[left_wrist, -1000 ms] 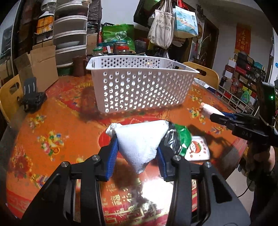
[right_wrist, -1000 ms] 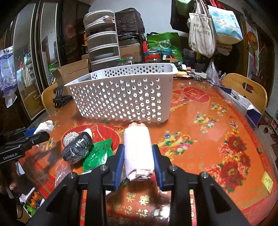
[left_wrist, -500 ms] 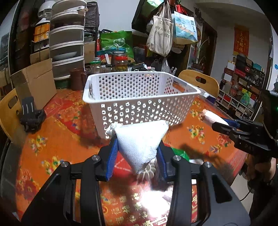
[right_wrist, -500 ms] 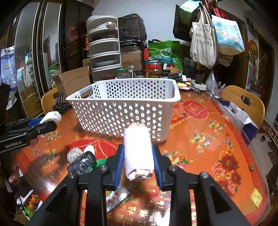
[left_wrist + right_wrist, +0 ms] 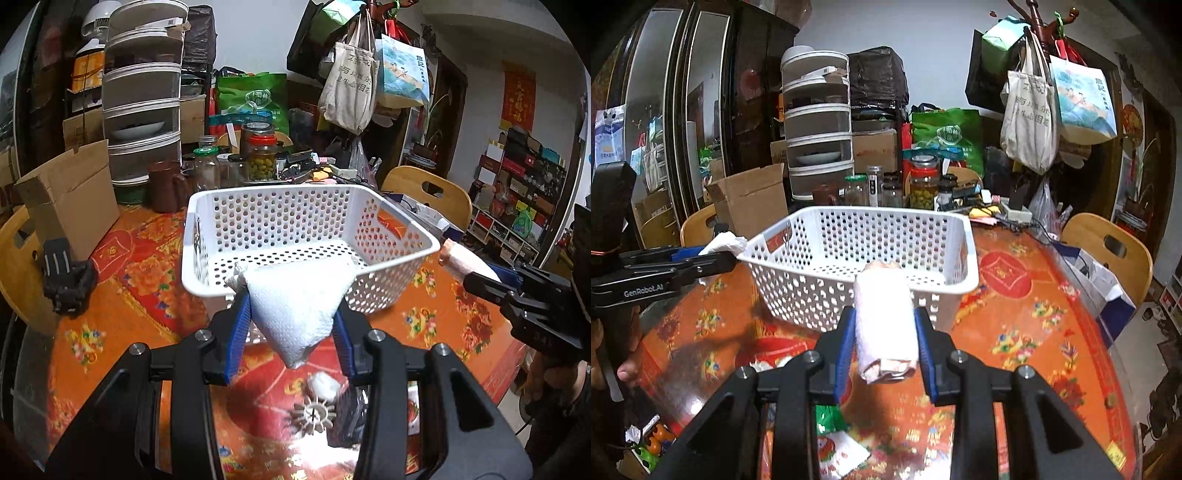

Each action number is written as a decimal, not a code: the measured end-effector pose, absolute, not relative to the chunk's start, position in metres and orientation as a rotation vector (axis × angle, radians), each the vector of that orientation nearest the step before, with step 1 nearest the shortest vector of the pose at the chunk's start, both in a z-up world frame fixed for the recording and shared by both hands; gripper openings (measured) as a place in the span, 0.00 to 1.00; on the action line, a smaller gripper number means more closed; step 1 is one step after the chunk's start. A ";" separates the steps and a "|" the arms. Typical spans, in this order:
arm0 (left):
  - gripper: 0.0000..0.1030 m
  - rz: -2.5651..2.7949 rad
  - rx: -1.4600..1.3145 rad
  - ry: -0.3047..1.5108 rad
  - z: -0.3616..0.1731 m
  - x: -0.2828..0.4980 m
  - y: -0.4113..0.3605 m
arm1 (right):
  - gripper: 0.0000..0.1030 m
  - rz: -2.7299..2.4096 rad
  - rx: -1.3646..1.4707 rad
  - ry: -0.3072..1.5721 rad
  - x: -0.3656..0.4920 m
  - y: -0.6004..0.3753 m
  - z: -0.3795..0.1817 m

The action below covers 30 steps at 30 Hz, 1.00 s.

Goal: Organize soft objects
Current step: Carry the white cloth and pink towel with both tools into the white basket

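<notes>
My left gripper (image 5: pixel 291 325) is shut on a folded white paper towel (image 5: pixel 295 310) and holds it in the air at the near rim of the white perforated basket (image 5: pixel 207 288). My right gripper (image 5: pixel 884 332) is shut on a rolled pink-and-white cloth (image 5: pixel 882 321), raised near the basket's front rim (image 5: pixel 923 284). The basket looks empty inside. The right gripper with its roll shows at the right in the left wrist view (image 5: pixel 476 273); the left gripper with the towel shows at the left in the right wrist view (image 5: pixel 713 254).
The round table (image 5: pixel 110 295) has a red floral cover. Below the left gripper lie a small white ball (image 5: pixel 324 384), a ribbed white disc (image 5: pixel 314 415) and a dark bag (image 5: pixel 347 417). A green packet (image 5: pixel 827 417), jars (image 5: pixel 262 158), a cardboard box (image 5: pixel 70 195) and wooden chairs (image 5: pixel 1108 247) stand around.
Both grippers have risen and moved toward the basket with their loads. The basket's inside now shows, and the items on the table have dropped low in both views.
</notes>
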<state>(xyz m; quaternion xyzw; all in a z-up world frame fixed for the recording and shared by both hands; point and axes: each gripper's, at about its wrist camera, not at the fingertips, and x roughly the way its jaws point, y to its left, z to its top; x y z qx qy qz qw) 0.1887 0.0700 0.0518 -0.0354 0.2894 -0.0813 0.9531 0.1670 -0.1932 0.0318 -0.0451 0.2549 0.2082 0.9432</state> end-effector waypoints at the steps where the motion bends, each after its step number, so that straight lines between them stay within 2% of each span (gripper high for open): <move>1: 0.38 -0.165 -0.075 0.593 0.054 0.194 0.071 | 0.29 0.424 -0.093 0.517 0.169 -0.192 0.035; 17: 0.38 -0.107 -0.081 0.660 0.084 0.290 0.073 | 0.29 0.414 -0.098 0.544 0.236 -0.165 0.067; 30: 0.38 -0.028 -0.072 0.836 0.056 0.369 0.075 | 0.29 0.392 -0.107 0.664 0.302 -0.146 0.056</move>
